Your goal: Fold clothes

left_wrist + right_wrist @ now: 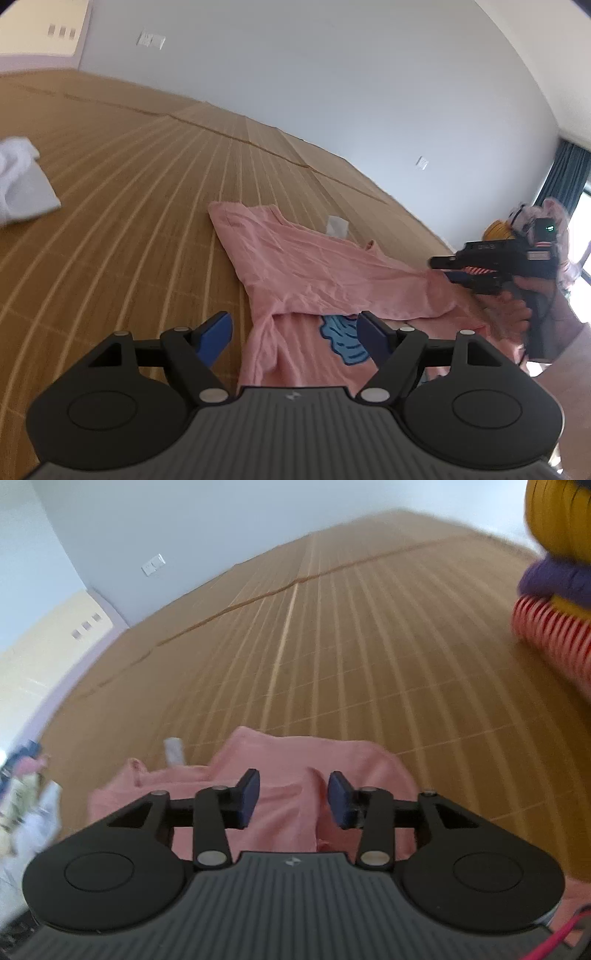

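A pink T-shirt (314, 273) lies on the woven mat, one side folded over so that part of its blue print (343, 339) shows. My left gripper (293, 332) hovers open over the shirt's near edge, with nothing between its blue pads. In the left wrist view, my right gripper (448, 269) reaches in from the right over the folded sleeve, held by a hand (513, 314). In the right wrist view, the right gripper (294, 797) stands open just above the pink shirt (280, 760). A raised crease runs between its pads, which do not press on it.
The tan bamboo mat (129, 184) stretches to a pale wall. A crumpled white cloth (22, 177) lies at the far left. A small white item (338, 225) sits beyond the shirt. Plush toys (532, 218) and a colourful stack (554, 590) stand at the right.
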`<state>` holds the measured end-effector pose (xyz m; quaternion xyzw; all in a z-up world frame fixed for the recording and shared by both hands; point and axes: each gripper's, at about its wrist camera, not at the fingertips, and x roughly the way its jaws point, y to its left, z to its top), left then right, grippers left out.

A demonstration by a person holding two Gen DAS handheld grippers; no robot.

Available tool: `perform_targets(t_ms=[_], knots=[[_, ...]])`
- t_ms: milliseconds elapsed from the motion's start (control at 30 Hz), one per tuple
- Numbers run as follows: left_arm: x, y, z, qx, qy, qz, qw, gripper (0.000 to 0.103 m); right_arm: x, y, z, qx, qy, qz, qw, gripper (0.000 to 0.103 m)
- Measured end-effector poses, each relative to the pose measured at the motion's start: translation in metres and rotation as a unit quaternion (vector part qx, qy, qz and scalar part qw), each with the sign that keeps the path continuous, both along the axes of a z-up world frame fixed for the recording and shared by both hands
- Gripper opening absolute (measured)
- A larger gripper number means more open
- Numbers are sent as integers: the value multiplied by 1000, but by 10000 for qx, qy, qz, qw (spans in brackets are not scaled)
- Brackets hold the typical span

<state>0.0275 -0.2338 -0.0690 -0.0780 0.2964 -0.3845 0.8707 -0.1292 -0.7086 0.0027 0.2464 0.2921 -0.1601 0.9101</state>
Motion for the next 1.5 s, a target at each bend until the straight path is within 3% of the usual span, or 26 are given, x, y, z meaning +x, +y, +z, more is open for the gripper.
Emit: perform_targets(t_ms=[267, 433, 533, 667, 967, 1167, 1333, 1500], knots=[[8, -32, -4, 832, -492, 77, 9953, 79, -23, 24, -34, 82, -641, 668, 9957, 56], [10, -49, -11, 1193, -688, 148, 9904, 80, -16, 53, -48, -559, -647, 878, 9925, 58], [13, -50, -15, 1107, -556, 258, 9920, 80, -13, 70, -53, -1061, -558, 978, 9880, 64], [18, -48, -22, 1354, -616, 672, 9866, 80, -14, 72, -53, -1066, -606, 1089, 9865, 70], [23, -18, -18, 835, -302, 1085, 9901, 82, -32, 59, -49, -594, -1030, 1017, 9877, 71], [-2, -21, -1, 406, -445, 315, 9977, 83, -41, 49, -46, -146, -1363, 863, 9868, 72], [-6, -48, -10, 829, -362, -188, 9957, 83, -40, 53, -45, -142, -1335, 873, 9871, 73], [5, -54, -15, 829, -176, -21, 9964, 83, -37, 59, -44, -288, -1253, 899, 9876, 73]])
